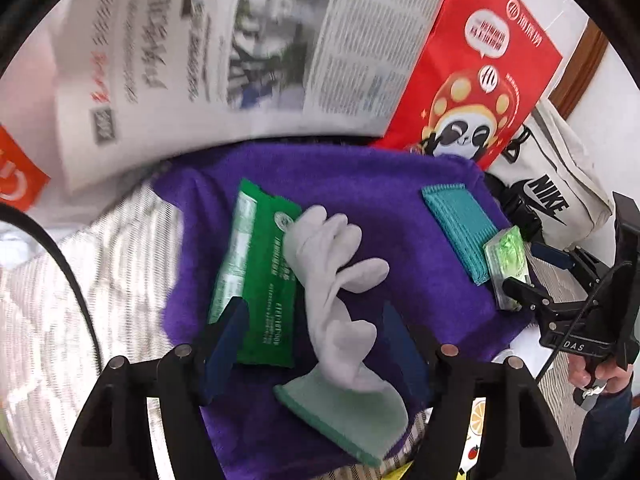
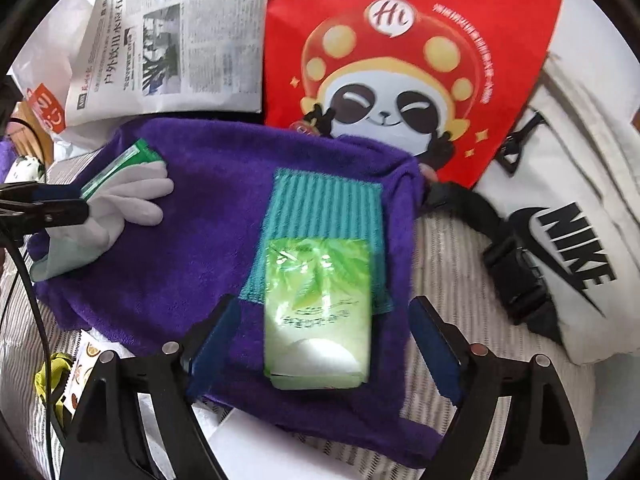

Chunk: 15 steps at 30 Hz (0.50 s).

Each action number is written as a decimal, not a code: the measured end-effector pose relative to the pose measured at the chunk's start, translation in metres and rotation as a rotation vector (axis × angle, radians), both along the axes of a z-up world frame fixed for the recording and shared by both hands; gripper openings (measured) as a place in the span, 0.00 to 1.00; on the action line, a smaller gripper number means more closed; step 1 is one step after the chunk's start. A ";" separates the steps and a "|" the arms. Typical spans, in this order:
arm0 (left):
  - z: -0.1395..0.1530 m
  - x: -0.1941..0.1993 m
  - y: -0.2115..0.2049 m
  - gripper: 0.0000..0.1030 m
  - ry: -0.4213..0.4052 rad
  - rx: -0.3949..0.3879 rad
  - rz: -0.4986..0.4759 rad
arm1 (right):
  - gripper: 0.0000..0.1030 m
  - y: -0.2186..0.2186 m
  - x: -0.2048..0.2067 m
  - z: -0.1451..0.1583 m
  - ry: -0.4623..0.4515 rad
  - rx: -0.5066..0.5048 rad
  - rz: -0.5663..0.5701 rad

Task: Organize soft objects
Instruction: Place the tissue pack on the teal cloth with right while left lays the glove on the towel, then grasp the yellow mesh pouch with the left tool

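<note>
While I am holding both grippers over the purple towel (image 2: 192,240), the clearest writing I am reading is "NIKE" in black on the white canvas bag (image 2: 576,248) lying to the right, with its swoosh beside the letters. "Hi" is showing in a speech bubble on the red paper bag (image 2: 420,64), above a cartoon panda in a spotted red cap; the white characters along that bag are too small for me to make out. A newspaper (image 2: 176,36) is lying at the far left, its headline characters blurred in both views. "DAS" is showing on the right gripper's body in the left wrist view.

The towel is lying spread on a striped cloth (image 2: 452,252). On its left part a green wipes packet (image 1: 260,276) is lying, printed with white text I cannot read, and a grey-white glove (image 1: 336,280) with a pale green cuff is draping across it, fingers pointing far. On its right part a teal ribbed cloth (image 2: 324,204) is sitting folded, with a pale green tissue pack (image 2: 316,312) resting on its near end.

My left gripper (image 1: 316,344) is hovering with jaws wide, straddling the glove's wrist and the packet. My right gripper (image 2: 324,344) is likewise spread wide, its fingers flanking the tissue pack without touching it.
</note>
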<state>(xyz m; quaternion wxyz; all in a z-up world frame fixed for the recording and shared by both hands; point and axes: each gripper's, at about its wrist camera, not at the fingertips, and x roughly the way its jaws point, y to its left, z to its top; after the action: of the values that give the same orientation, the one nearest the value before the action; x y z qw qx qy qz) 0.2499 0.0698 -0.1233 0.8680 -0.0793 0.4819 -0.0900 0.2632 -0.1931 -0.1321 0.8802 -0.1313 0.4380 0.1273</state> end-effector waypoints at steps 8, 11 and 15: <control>0.018 -0.028 -0.003 0.66 -0.007 0.023 -0.005 | 0.82 -0.023 -0.016 0.027 -0.029 0.050 -0.052; 0.021 -0.045 -0.013 0.66 -0.005 0.037 -0.032 | 0.82 -0.032 -0.027 0.032 -0.035 0.056 -0.081; 0.029 -0.067 -0.027 0.66 -0.012 0.057 -0.058 | 0.82 -0.044 -0.048 0.034 -0.025 0.078 -0.121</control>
<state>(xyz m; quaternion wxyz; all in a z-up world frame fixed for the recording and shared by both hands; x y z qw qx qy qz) 0.1827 0.0426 -0.0938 0.8698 -0.0399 0.4811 -0.1018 0.2157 -0.2375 -0.0978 0.8961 -0.0718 0.4289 0.0893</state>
